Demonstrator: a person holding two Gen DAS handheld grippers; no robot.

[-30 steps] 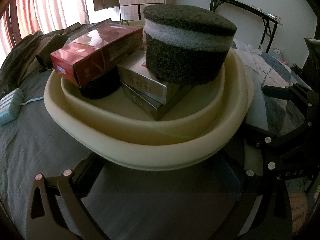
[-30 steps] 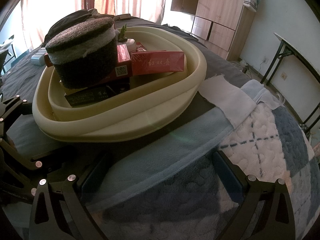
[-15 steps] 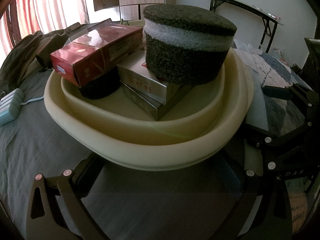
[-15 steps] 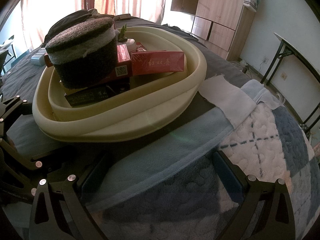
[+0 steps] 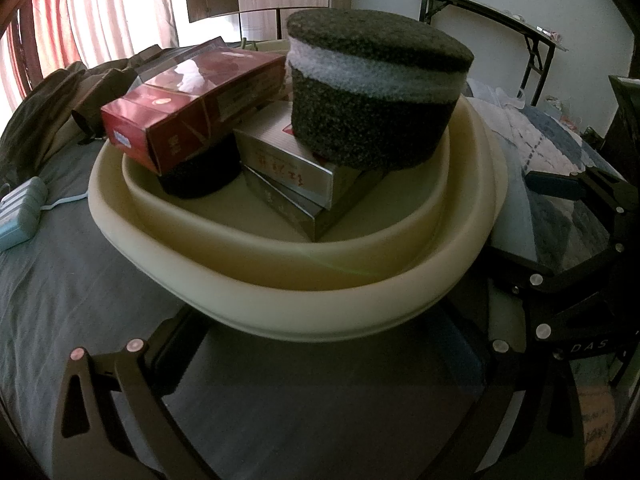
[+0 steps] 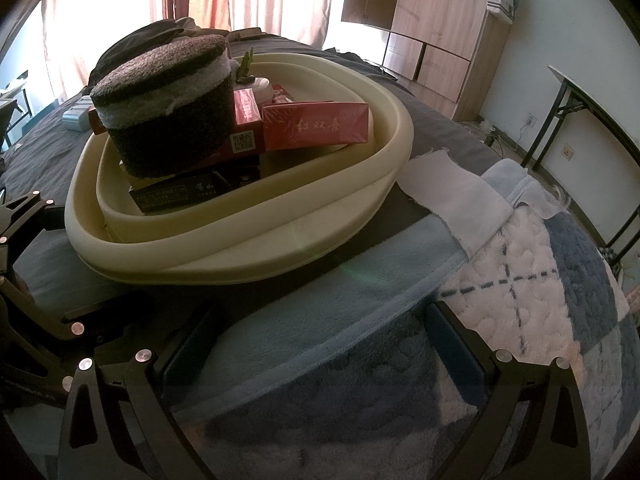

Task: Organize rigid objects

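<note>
Both tools sit low on the bed with nothing between their fingers: the left gripper (image 5: 320,364) is spread wide at 6 o'clock of its view, just short of the basin, and the right gripper (image 6: 320,356) is spread equally wide over the blue-and-white blanket (image 6: 520,300), its own black frame also showing at 3 o'clock of the left view.

One cream basin (image 5: 280,312) rests on the grey sheet (image 5: 60,280); its double-lipped rim (image 6: 248,236) may be two nested basins, but that cannot be told.

Inside the basin, going from 9 o'clock toward 3 o'clock in the left view: one red carton (image 5: 192,104) lies tilted on a dark round piece (image 5: 200,172); two silver boxes (image 5: 296,168) are stacked at the centre; one dark foam cylinder with a pale band (image 5: 376,88) stands on top of them.

The right view adds a second red carton (image 6: 316,126) with gold characters at 12 o'clock, a red box with a QR code (image 6: 244,128), one black box (image 6: 180,194) beneath the cylinder, and a small white jar (image 6: 262,87) at the far rim.

Outside the basin, a pale blue power strip (image 5: 20,212) lies at 9 o'clock.
</note>
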